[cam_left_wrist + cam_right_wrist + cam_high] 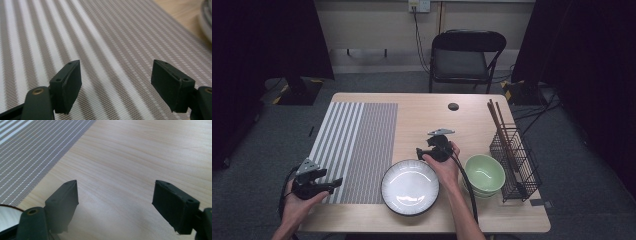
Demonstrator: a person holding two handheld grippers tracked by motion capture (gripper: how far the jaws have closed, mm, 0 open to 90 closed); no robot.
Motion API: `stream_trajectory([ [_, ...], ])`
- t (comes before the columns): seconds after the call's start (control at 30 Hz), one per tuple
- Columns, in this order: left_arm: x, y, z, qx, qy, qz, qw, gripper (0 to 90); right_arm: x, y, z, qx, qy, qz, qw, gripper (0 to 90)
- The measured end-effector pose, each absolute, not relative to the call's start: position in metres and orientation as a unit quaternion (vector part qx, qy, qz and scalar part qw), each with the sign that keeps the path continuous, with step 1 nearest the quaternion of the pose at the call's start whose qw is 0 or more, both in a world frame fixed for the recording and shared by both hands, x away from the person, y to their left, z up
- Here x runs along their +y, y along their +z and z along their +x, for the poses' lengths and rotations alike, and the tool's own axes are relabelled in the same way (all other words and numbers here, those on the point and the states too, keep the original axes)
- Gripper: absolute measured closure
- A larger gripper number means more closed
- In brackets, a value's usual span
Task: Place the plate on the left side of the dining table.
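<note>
Left gripper [337, 182]: held low at 7 o'clock on the table [422, 107], over the near edge of the striped placemat [354, 145]. Jaws spread wide apart, nothing between them. In the left gripper view the left gripper [116, 82] hangs just above the placemat [100, 37] weave, with a pale rim of the plate [206, 17] at 2 o'clock.

Right gripper [419, 151]: held near table centre, jaws pointing toward 9 o'clock. Jaws wide apart, empty. In the right gripper view the right gripper [115, 202] sits over bare wood of the table [140, 152] — placemat [32, 152] at 10 o'clock, a sliver of the plate [7, 216] at 8 o'clock.

Plate [410, 187]: white with a dark rim, at 6 o'clock on the table, just beside the placemat's right edge and directly below the right gripper — not touched by either tool.

Green bowl [484, 174]: at 4 o'clock, just right of the plate.

Black wire rack [515, 162]: at 3 o'clock, near the right table edge, holding chopsticks [499, 125] that lean toward 11 o'clock.
</note>
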State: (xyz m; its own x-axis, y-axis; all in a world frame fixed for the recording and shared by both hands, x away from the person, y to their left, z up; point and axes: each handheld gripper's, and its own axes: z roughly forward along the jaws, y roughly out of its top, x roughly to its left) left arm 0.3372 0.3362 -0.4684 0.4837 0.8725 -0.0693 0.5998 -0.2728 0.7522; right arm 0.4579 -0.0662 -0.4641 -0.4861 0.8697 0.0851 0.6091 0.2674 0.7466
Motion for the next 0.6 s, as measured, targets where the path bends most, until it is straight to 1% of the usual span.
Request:
stream_trajectory([
  [0.2,0.319,-0.458,0.340,0.455,0.181,0.783,0.383,25.5,-0.066,-0.455,0.449,0.779,0.394,0.460,0.162,26.7],
  [0.33,0.307,-0.453,0.345,0.449,0.164,0.783,0.398,26.8,-0.065,-0.450,0.443,0.781,0.408,0.448,0.152,30.9],
  [0.47,0.299,-0.451,0.348,0.445,0.158,0.779,0.412,28.6,-0.065,-0.448,0.437,0.787,0.417,0.436,0.134,35.0],
  [0.6,0.290,-0.449,0.354,0.433,0.143,0.785,0.419,31.7,-0.064,-0.448,0.432,0.789,0.425,0.425,0.129,40.7],
])
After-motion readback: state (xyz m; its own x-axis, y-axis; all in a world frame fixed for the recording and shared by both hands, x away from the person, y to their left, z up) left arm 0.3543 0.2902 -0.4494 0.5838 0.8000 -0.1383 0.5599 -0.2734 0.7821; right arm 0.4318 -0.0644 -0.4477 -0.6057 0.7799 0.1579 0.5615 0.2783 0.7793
